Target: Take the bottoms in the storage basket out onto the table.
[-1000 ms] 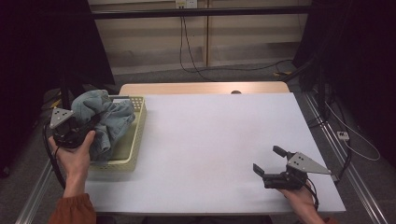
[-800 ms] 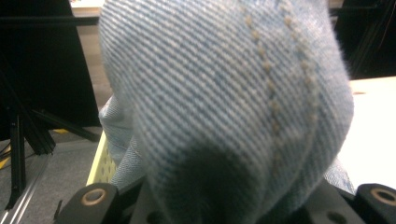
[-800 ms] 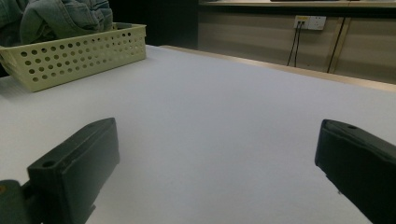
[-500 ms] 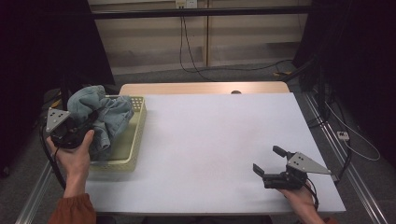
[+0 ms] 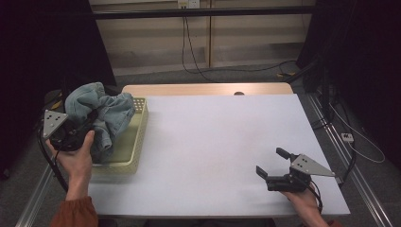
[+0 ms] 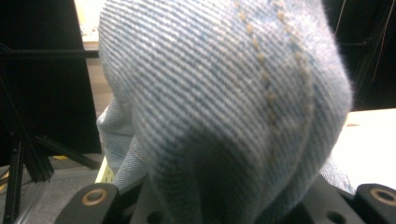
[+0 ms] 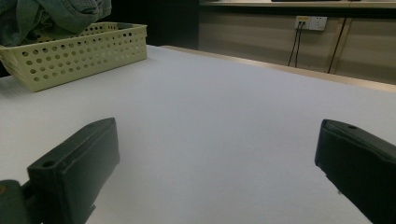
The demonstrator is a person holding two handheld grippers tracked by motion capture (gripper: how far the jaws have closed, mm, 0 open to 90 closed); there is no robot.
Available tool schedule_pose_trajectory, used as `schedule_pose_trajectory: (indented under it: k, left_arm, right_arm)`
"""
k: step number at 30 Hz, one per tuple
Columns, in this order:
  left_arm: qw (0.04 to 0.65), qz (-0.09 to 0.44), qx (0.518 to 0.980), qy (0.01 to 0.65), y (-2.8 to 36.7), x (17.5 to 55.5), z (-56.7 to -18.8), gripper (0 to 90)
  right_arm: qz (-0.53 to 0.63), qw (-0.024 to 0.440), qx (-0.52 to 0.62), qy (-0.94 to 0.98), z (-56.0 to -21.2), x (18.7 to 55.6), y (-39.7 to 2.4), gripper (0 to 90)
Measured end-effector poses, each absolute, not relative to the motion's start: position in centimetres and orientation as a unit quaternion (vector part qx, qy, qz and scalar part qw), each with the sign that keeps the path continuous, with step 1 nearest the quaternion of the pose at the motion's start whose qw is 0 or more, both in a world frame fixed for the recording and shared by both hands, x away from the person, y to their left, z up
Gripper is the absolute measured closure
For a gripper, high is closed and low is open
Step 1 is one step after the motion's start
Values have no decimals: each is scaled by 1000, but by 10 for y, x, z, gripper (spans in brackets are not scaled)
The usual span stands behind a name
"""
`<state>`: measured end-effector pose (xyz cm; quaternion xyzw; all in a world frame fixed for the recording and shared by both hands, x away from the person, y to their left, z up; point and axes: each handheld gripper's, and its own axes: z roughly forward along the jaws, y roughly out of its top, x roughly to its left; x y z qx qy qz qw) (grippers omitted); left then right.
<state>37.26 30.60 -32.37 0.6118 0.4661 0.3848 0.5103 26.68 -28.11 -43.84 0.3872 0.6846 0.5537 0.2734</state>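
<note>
Denim garment [image 5: 101, 116] bunched over the yellow basket [image 5: 135, 144] at nine o'clock on the white bench [image 5: 213, 142].
Soft, floppy and fairly heavy, it wants a thick fold; the left gripper [image 5: 78, 132] is clamped on one, weave close in its view, while the right gripper [image 5: 272, 165] rests with jaws apart.

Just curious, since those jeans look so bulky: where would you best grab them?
On a raised fold at the top of the denim jeans, coming from the left, as the left claw does. They heap above the basket, whose walls block lower grips.
</note>
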Motion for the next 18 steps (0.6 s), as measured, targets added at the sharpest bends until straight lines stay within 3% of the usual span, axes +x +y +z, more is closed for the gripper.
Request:
schedule_pose_trajectory:
  k: [18]
  left_arm:
    - [540,401,591,446,301,361,-312,744]
  right_arm:
    - [554,273,387,684,-438,267,-281,0]
